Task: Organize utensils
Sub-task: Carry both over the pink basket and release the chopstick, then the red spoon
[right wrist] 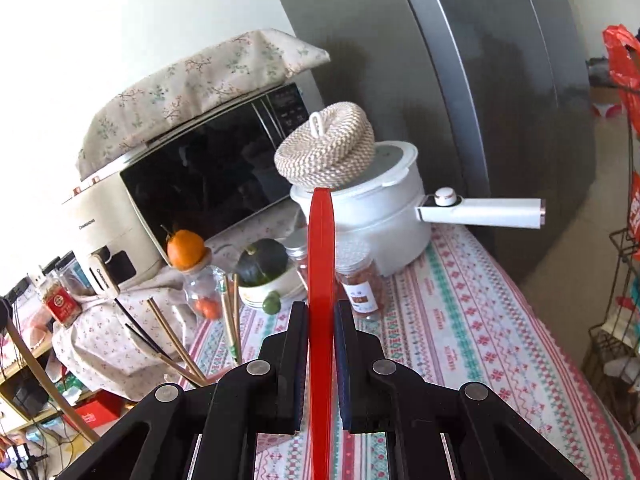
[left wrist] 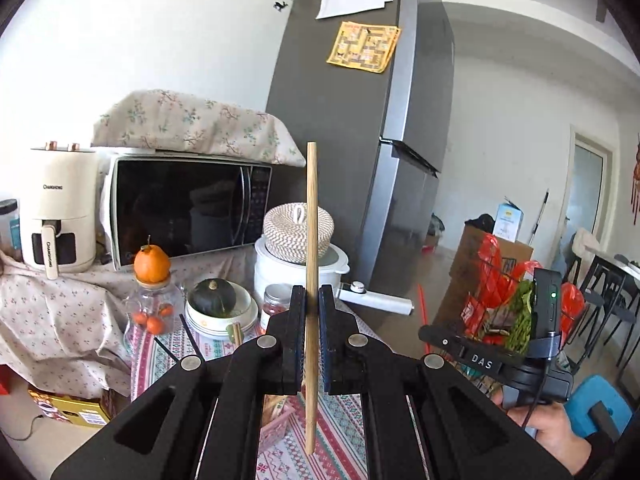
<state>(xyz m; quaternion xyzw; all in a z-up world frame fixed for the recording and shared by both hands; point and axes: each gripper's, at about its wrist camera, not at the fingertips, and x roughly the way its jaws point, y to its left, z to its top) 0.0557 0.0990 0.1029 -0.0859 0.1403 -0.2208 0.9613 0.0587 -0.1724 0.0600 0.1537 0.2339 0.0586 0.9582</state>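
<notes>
Our left claw (left wrist: 311,304) grips a wooden chopstick (left wrist: 311,240) upright; our right claw (right wrist: 321,320) clamps a red utensil (right wrist: 321,264) above the table (right wrist: 460,320).

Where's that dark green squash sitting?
In the left wrist view, the squash sits in a stack of bowls, lower left, between a glass jar and a white pot.

Left gripper (left wrist: 311,300) and right gripper (right wrist: 322,312): matte black linkages, round silver pivot screws, dark blue ribbed pads (left wrist: 325,344). Bare-skinned right hand (left wrist: 552,432) showed dark sleeve; white "DAS" lettering nearby.
</notes>
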